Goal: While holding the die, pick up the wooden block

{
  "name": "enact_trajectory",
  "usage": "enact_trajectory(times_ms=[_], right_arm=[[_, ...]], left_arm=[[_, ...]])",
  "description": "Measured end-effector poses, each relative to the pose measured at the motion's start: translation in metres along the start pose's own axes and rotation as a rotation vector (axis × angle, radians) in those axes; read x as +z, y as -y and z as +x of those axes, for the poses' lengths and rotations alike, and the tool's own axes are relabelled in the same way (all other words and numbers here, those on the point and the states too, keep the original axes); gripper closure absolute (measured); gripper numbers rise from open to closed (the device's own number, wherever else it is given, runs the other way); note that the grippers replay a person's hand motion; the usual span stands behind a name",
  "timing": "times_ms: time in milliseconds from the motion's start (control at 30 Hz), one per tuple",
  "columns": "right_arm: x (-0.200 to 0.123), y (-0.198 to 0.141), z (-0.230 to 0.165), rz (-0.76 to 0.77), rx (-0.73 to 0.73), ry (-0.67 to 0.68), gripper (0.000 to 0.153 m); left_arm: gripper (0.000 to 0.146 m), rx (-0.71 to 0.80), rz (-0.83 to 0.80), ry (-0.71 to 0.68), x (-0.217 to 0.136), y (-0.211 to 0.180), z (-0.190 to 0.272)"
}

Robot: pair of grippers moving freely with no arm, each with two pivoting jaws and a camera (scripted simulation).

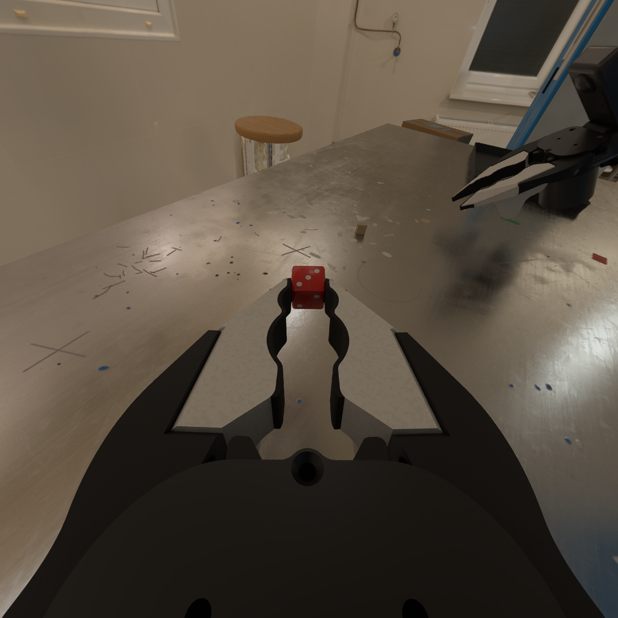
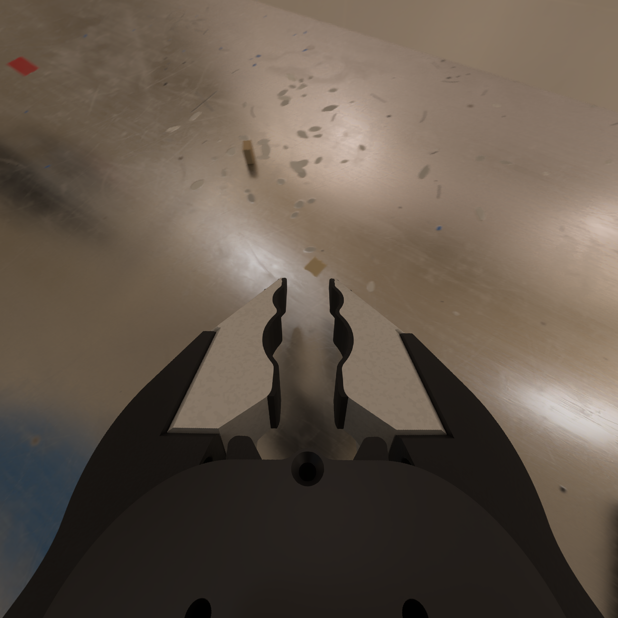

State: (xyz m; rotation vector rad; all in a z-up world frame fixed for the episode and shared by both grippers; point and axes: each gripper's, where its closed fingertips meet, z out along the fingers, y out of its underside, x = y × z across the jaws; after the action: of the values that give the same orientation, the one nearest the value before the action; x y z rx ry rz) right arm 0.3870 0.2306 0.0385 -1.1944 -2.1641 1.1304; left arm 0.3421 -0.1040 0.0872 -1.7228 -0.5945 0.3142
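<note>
Die: we've got the red die (image 1: 308, 287) pinched right at the tips of our left gripper (image 1: 308, 294), lifted clear of the metal table (image 1: 167, 334), a three-pip face up.
Wooden block: the wooden block (image 2: 249, 152) stands on the table, far from both our grippers; in the right wrist view its long axis runs near-to-far, tilted slightly right; in the left wrist view it sits far and right of the die.
Left gripper: level, pointing down the table, jaws clamped on the die's two sides.
Right gripper: our right gripper (image 2: 307, 282) hovers above the table, tilted down toward the block, fingers parted and holding nothing.
Containers: we see none holding anything.
Beyond: a round wooden stool (image 1: 268, 128) off the table's far edge.
</note>
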Motion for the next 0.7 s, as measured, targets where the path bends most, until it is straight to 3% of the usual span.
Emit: enact_trajectory(times_ms=[200,700], right_arm=[[0.01,-0.001,-0.018,-0.021,-0.039,0.03,0.13],[0.035,0.018,0.017,-0.038,-0.037,-0.112,0.13]], left_arm=[[0.127,0.001,0.043,0.004,-0.004,0.004,-0.001],[0.127,0.022,0.021,-0.008,-0.005,0.0,0.002]])
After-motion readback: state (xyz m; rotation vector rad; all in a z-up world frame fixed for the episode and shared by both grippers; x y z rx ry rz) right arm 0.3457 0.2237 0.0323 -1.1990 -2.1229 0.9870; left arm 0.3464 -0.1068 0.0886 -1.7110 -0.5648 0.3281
